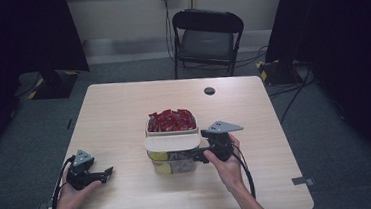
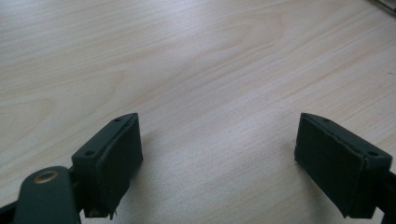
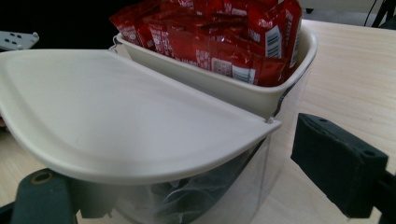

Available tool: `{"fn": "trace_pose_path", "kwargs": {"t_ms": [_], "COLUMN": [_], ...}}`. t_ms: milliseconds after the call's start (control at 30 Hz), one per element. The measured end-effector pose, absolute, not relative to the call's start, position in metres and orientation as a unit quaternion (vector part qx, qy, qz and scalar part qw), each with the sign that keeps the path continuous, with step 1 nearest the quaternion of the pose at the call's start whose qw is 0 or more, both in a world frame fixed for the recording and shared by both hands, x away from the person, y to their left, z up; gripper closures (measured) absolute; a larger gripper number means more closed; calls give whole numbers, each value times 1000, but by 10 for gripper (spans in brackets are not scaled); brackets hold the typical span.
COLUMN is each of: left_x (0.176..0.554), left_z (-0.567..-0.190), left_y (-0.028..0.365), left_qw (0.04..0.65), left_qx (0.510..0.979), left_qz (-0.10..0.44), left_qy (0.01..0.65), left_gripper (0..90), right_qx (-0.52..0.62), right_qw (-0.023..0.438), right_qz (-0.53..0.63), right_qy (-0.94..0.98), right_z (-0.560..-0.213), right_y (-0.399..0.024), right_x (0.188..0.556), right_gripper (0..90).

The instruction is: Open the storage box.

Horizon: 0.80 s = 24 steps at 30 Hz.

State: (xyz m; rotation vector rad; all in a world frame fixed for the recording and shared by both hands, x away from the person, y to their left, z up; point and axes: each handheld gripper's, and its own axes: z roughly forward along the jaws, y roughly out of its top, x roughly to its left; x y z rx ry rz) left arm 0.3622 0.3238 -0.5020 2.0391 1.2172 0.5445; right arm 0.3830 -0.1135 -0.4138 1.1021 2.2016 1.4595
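Observation:
A clear tub point(image 1: 175, 164) stands mid-table, with yellow items showing through its wall. A white lid point(image 1: 171, 142) covers its near half. Behind the lid, a white tray point(image 1: 172, 132) holds several red packets point(image 1: 171, 120). My right gripper point(image 1: 197, 156) is at the tub's right side, open, its tips against the clear wall under the lid's edge. In the right gripper view the lid point(image 3: 121, 116) hides the left jaw, and the tub wall point(image 3: 210, 191) sits between the jaws of the right gripper point(image 3: 219, 186). My left gripper point(image 1: 109, 171) rests open on the table point(image 2: 196, 56), well left of the tub, nothing between its pads point(image 2: 116, 158).
The light wooden table point(image 1: 123, 109) has a small dark round hole point(image 1: 209, 90) near its far edge. A black folding chair point(image 1: 207, 37) stands beyond it. Dark curtains flank the room, a stand base point(image 1: 51, 82) sits far left, and cables point(image 1: 292, 88) trail at right.

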Motion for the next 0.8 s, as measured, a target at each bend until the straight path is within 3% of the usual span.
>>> {"fn": "trace_pose_path", "kwargs": {"t_ms": [800], "left_x": [362], "left_z": [-502], "left_y": [324], "left_qw": [345], "left_qx": [785], "left_qz": [210], "left_qy": [469], "left_gripper": [146], "right_qx": [368], "right_qw": [140], "right_qz": [526], "right_qy": [754], "right_z": [-403], "right_y": [-111], "right_x": [390], "right_gripper": [138]}}
